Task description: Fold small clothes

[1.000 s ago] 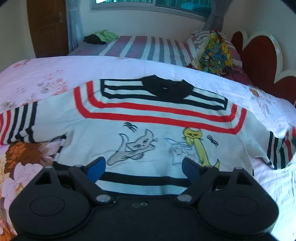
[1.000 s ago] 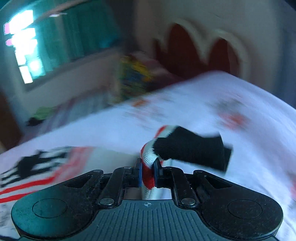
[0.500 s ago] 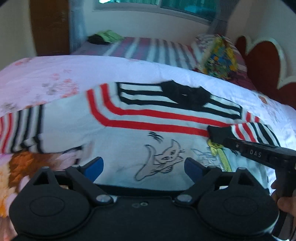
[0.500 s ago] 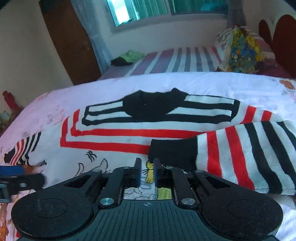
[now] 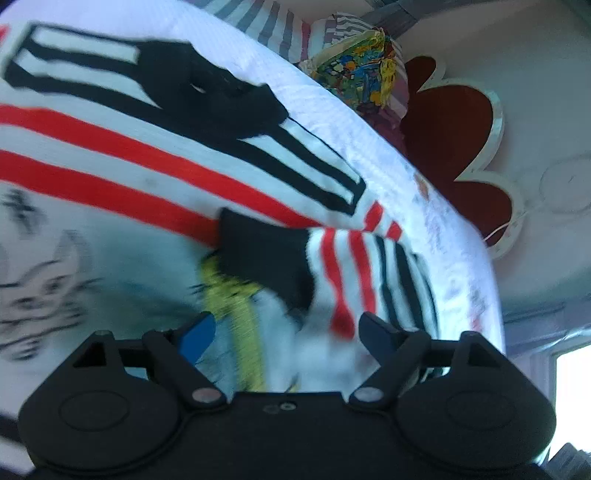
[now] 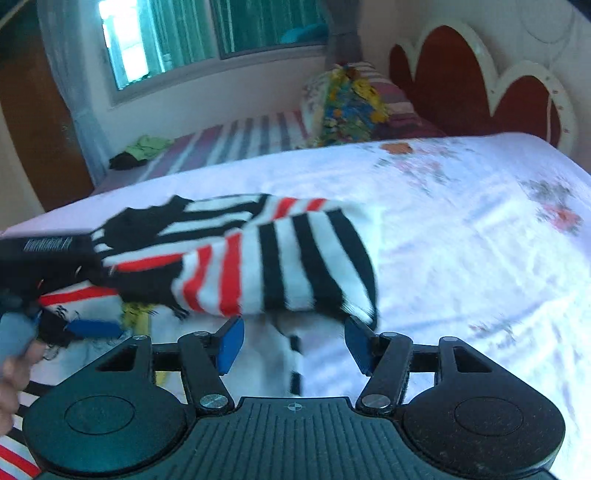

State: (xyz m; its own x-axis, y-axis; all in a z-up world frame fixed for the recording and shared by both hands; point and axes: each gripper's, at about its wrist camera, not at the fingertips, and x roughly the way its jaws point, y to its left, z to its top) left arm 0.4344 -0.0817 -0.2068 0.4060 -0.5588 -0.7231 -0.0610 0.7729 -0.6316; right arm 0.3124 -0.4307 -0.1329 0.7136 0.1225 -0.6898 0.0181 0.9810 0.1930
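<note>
Landmark for all entries: the sweater.

Left wrist view only: sweater [image 5: 147,177] front in close, blurred detail. Grey cartoon cat print at its left, yellow cat print [image 5: 236,314] just ahead of the gripper, two red bands above, black-and-white stripes and black collar [image 5: 207,81] at its far edge. Tilted frame.

Right wrist view only: left gripper [image 6: 88,328] seen from outside at the sweater's left, over the body panel, with a hand [image 6: 11,373] at the frame edge. Beyond the sweater, a window [image 6: 207,33], a wooden door [image 6: 33,122], and green and dark clothes [image 6: 138,151] on a striped second bed [image 6: 229,138].

Both views: patterned pillow [image 5: 358,70] and red scalloped headboard [image 5: 458,144] beyond the sweater's far right.

Sweater: small, white knit, lies flat on a pale floral bedspread [image 6: 461,229]. Right sleeve [image 6: 280,266], striped red, white and black with a black cuff [image 5: 266,254], is folded inward and lies across the chest, cuff touching the lower red band.

Left gripper [image 5: 284,332]: blue-padded fingers spread wide, nothing between them; sits low over the sweater's near part, yellow print and sleeve cuff just ahead. Contact with the cloth cannot be told.

Right gripper [image 6: 293,339]: fingers wide apart, grasping nothing; positioned at the near edge of the folded sleeve, sleeve just ahead of the fingertips. Whether the tips touch the fabric cannot be told through the blur.
</note>
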